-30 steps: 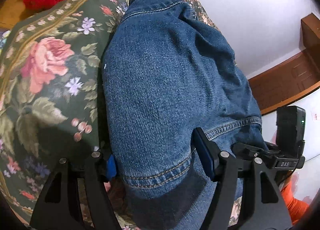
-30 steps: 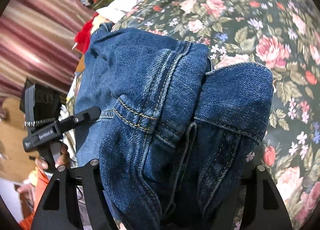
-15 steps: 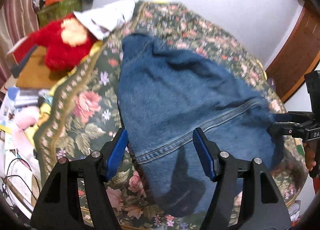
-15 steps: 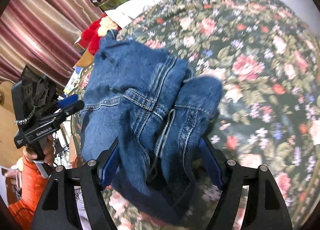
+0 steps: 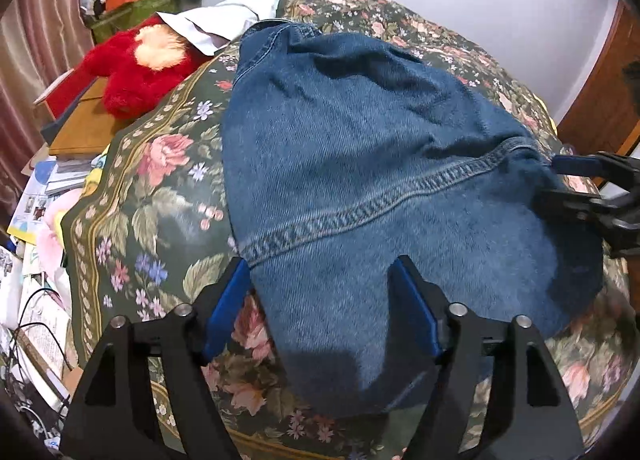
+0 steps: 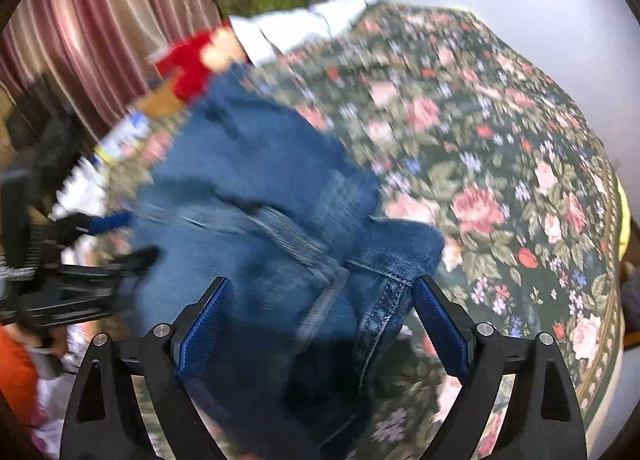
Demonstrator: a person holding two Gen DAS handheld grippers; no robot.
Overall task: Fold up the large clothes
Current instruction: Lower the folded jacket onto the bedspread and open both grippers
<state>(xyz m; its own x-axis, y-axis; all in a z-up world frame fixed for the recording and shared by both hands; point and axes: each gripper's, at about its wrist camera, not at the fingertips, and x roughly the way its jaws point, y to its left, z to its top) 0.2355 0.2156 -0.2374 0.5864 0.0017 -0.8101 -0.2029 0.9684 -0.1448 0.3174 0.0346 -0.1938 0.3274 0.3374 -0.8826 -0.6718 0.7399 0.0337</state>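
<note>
Denim jacket (image 5: 360, 163) spread flat on floral bedspread (image 5: 160, 187), collar at far end, hem near. Left gripper (image 5: 320, 308) above near hem, jaws opening, gripping nothing. Right gripper (image 6: 320, 324) over folded sleeve at right edge, jaws opening, cloth between but loose

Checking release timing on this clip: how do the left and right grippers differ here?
The left gripper sits over one flat denim layer of the jacket; the right gripper straddles a bunched, seamed fold. The left view is sharp, the right blurred. Both have blue pads, jaws opening, denim between them, not pressed.
</note>
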